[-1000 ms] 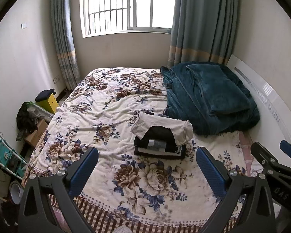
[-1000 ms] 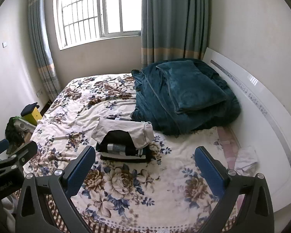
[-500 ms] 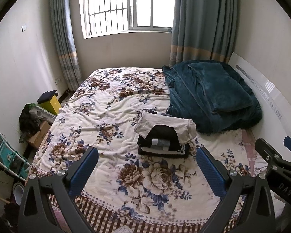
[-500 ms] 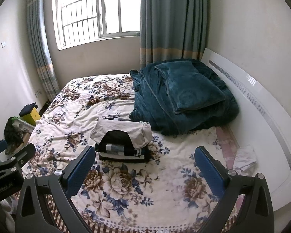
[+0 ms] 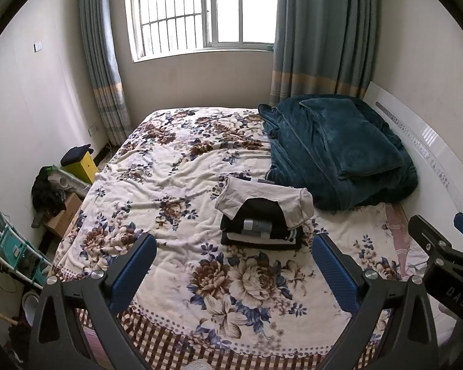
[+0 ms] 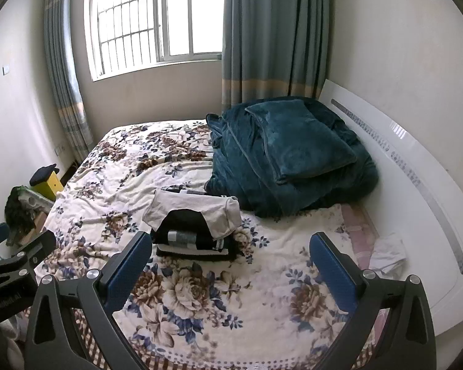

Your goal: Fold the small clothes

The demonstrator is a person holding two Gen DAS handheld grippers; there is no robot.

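Observation:
A stack of folded small clothes lies on the floral bed cover, black pieces below and a beige shirt draped on top. The stack also shows in the right wrist view. My left gripper is open and empty, held above the near edge of the bed, short of the stack. My right gripper is open and empty, to the right of the left one, also short of the stack. Part of the right gripper shows at the right edge of the left wrist view.
A folded teal blanket lies at the head of the bed by the white headboard. A white cloth lies by the headboard. Boxes and clutter stand on the floor left of the bed.
Both grippers have drawn slightly back and up from the bed; the stack sits a little farther in view. Both stay open and empty.

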